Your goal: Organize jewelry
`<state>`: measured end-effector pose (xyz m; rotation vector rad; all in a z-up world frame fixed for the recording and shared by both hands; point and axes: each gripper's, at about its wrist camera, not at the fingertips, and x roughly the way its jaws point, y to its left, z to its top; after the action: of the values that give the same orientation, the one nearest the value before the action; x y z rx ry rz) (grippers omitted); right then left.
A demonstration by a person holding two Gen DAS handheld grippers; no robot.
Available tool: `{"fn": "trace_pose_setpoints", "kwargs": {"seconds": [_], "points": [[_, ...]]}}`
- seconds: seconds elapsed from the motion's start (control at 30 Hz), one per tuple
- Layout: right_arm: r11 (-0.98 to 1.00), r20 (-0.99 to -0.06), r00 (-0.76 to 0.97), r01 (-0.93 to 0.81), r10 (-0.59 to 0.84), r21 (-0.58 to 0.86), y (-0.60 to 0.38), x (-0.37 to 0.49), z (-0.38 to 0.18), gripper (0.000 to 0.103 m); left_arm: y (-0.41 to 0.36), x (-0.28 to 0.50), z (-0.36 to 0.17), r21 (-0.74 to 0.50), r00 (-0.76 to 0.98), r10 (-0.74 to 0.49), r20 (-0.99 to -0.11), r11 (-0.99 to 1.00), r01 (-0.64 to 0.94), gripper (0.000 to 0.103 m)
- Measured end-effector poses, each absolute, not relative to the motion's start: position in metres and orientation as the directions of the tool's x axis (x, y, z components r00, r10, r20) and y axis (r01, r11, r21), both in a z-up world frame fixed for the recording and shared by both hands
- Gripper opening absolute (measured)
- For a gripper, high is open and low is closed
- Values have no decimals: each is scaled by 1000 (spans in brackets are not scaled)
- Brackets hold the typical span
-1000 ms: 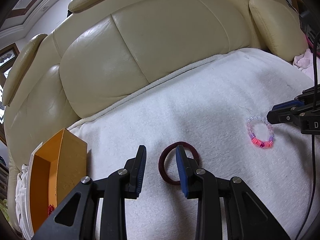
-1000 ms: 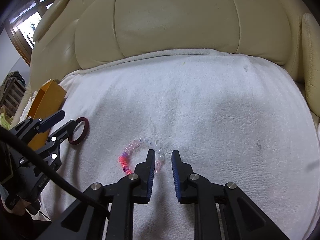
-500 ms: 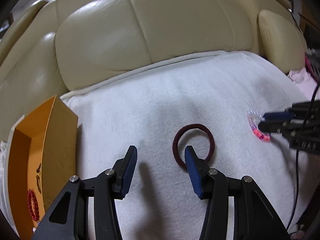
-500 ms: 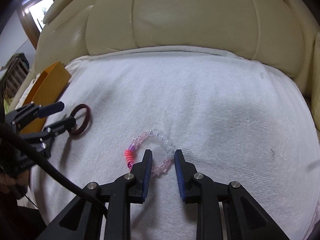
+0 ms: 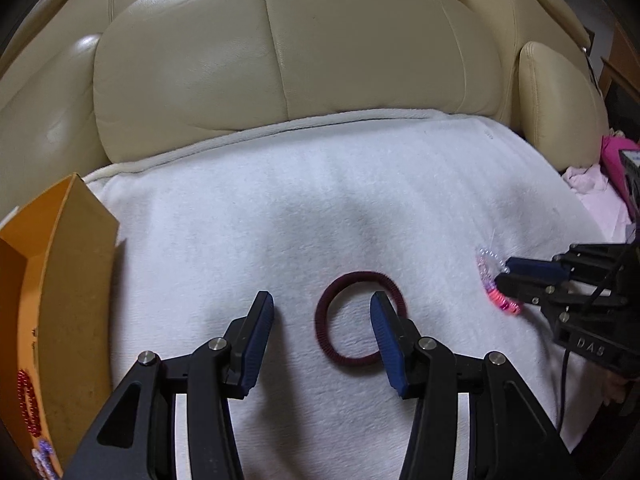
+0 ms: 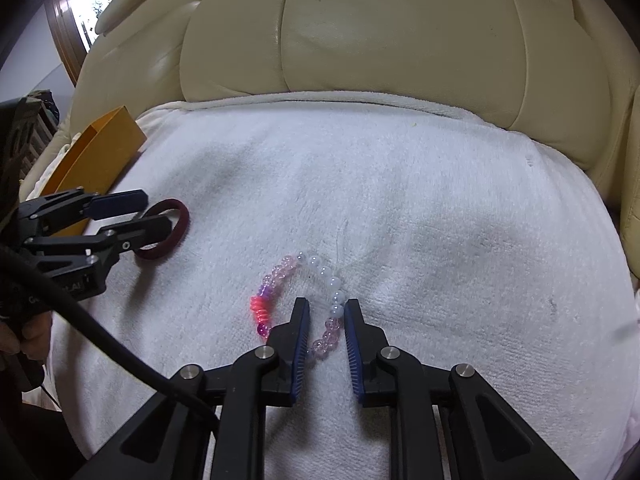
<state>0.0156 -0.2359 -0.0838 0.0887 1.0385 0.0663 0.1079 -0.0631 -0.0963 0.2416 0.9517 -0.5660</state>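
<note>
**Both tongs lining up on jewelry**

We have the left tongs [image 5: 320, 320] standing apart over the dark red hair band [image 5: 360, 316] on the white towel [image 5: 360, 208]; their right finger sits inside the ring, the left one outside, nothing pinched. The right tongs [image 6: 326, 320] are closing, with the near-right beads of the bead bracelet [image 6: 304, 300] between the pads; no firm clamp visible yet. For a clean grab, we would keep each tip low on the towel and straddle one strand only. The orange box [image 5: 68, 280] at the left is cut off; red coils and beads inside are barely readable. Bracelet contact is hard to judge.
</note>
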Motion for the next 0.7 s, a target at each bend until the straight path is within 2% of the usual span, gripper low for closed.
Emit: {"fn": "trace_pose_setpoints", "kwargs": {"seconds": [0.07, 0.13, 0.23, 0.4, 0.7], "points": [[994, -857, 506, -15, 100, 108, -236, 16, -84, 20, -67, 107, -97, -44, 452, -355, -818, 823, 567, 44], [994, -856, 507, -15, 105, 112, -238, 14, -84, 20, -70, 105, -96, -57, 444, -378, -812, 809, 584, 25], [993, -855, 507, -17, 106, 114, -239, 15, -84, 20, -73, 104, -96, -60, 448, -384, -808, 809, 585, 9], [994, -854, 511, -12, 100, 110, -240, 15, -83, 11, -73, 103, -91, -58, 464, -392, -794, 810, 584, 5], [993, -839, 537, 14, 91, 117, -248, 11, -74, 10, -62, 92, -70, -55, 505, -411, -759, 813, 579, 5]]}}
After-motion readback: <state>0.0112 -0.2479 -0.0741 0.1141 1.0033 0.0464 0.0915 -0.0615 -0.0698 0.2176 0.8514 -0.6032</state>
